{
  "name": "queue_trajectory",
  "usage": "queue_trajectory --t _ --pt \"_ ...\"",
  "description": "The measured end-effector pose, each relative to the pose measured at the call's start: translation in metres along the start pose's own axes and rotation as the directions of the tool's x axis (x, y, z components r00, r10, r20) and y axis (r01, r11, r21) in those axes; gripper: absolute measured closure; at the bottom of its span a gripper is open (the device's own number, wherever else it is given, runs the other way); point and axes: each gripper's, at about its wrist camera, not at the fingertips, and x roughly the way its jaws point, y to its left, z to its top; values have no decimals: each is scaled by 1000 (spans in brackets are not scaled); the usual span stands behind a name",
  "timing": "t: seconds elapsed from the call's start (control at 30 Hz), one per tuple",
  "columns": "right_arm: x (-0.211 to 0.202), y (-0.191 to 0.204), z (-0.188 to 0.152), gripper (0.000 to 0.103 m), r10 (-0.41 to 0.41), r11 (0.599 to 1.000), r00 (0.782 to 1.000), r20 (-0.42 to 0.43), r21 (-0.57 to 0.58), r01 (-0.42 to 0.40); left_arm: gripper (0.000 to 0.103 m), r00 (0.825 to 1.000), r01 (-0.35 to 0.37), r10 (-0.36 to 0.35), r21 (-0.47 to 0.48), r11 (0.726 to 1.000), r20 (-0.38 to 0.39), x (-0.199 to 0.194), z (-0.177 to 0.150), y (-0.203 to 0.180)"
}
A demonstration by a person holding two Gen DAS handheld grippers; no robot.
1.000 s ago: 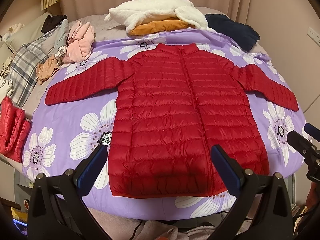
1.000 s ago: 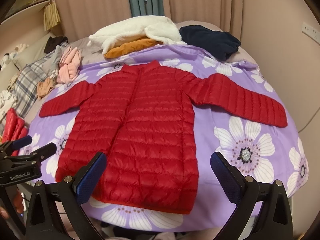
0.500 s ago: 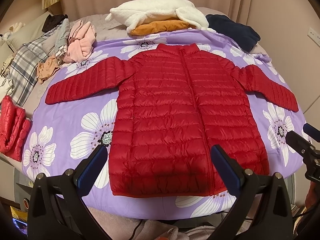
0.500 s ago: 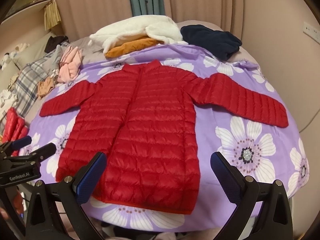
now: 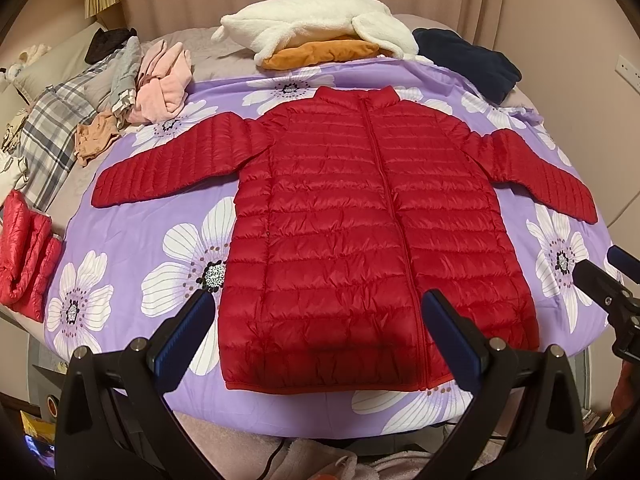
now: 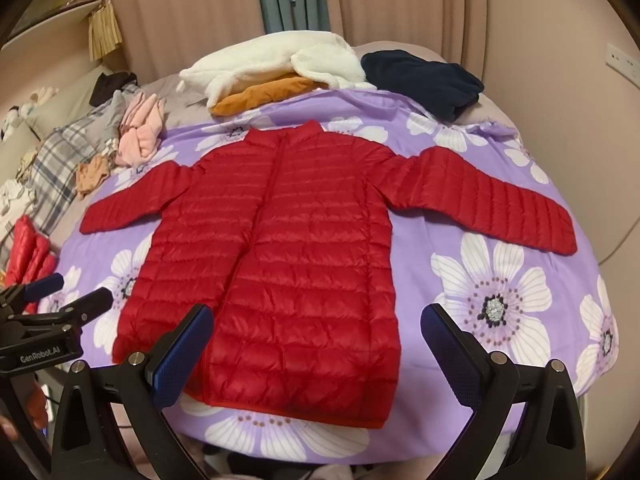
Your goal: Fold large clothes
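A red quilted puffer jacket lies flat and zipped, front up, on a purple floral sheet, both sleeves spread out sideways. It also shows in the right wrist view. My left gripper is open and empty, hovering over the jacket's hem near the bed's front edge. My right gripper is open and empty, also above the hem, toward the jacket's right side. Each gripper shows in the other's view: the right one and the left one.
A white fleece on an orange garment and a navy garment lie at the far edge. Pink, plaid and tan clothes sit at the left. A folded red jacket lies at the near left.
Both views have crept slightly forward and down toward the jacket. The jacket has not moved and both grippers stay open.
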Motion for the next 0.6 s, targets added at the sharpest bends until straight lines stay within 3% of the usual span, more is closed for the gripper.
queue_trajectory --t 0.6 --pt "0 0 0 1 2 1000 1000 2 8 -2 0 1000 3 -3 -14 1000 -9 3 -2 4"
